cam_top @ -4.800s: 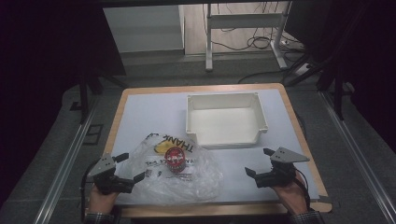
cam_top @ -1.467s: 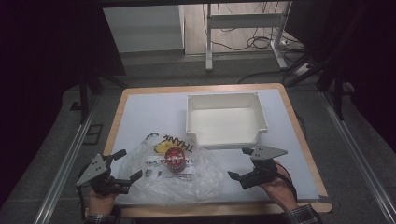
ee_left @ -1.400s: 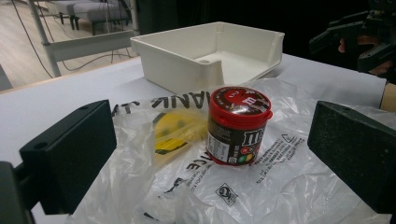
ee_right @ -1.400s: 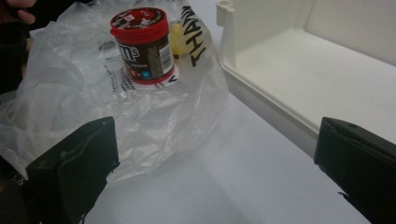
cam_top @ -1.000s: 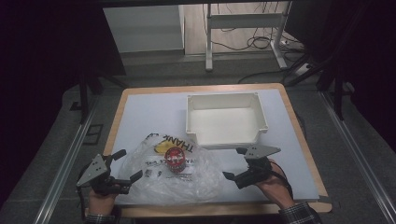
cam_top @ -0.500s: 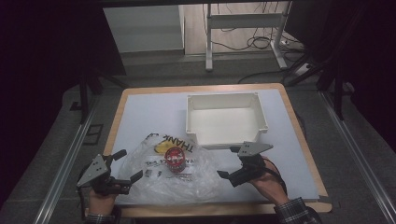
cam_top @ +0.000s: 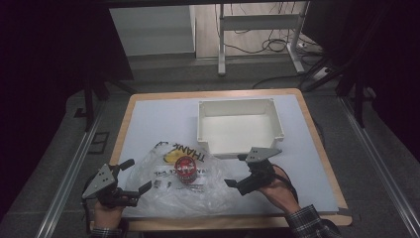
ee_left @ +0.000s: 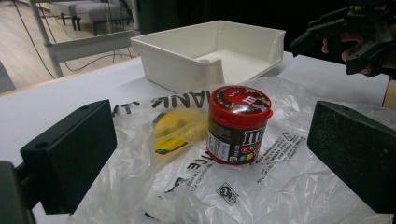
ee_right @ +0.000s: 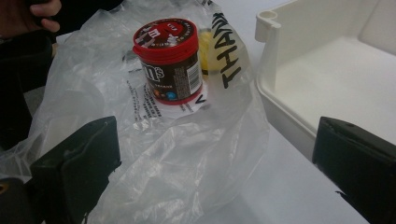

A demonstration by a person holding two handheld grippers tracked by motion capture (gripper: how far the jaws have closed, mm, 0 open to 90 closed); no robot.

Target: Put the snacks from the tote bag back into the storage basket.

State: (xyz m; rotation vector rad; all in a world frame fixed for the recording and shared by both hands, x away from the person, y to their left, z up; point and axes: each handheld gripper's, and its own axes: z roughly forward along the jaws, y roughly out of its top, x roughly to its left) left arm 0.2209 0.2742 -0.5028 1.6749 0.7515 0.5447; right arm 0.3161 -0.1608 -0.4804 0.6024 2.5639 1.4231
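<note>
- Two grippers are flanking a clear plastic bag (cam_top: 173, 186) that is lying flat on the table (cam_top: 148, 119); nothing is being held yet.
- Sitting upright on the bag is a red-lidded candy jar (ee_left: 238, 123), with a yellow item (ee_left: 175, 130) lying just beside it under the plastic film.
- The left gripper (cam_top: 131, 176) is hovering at the bag's left edge with its jaws spread wide, and the jar is showing between them in the left gripper view, some way ahead.
- The right gripper (cam_top: 236, 171) is hanging over the bag's right edge, jaws likewise wide apart, pointing toward the jar.
- A white bin (cam_top: 237, 126) is standing empty just beyond the bag, its near wall close to the bag's far edge.
- Judging by this, the work is only beginning: an approach is under way, while any grasp on the jar or the bag, and any move to the bin, is not yet done.
</note>
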